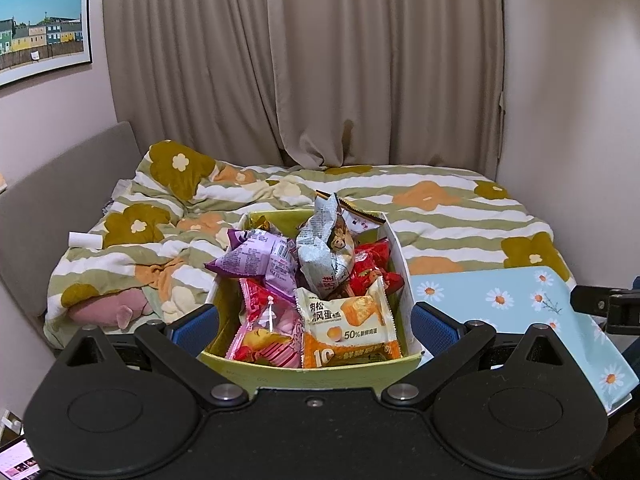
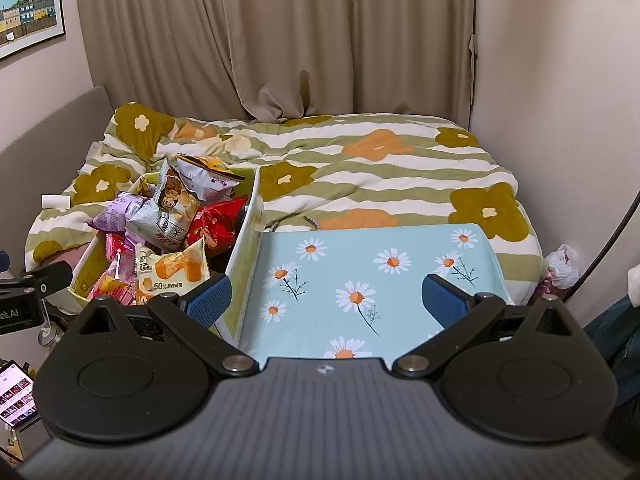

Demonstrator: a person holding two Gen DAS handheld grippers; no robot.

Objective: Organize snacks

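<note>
A green box heaped with snack packs stands on the edge of the bed. On top lie a purple pack, a silver pack, a red pack, a pink pack and a white-and-orange cake pack. My left gripper is open wide, its blue pads flanking the box's near end; I cannot tell whether they touch it. My right gripper is open over a light-blue daisy-print board, nothing between its fingers. Its left fingertip is close to the box's white right wall.
A floral duvet covers the bed behind the box, with a curtain at the back. On the bed's left lie a white roll and a pink plush. A phone glows at lower left. A plastic bag sits by the right wall.
</note>
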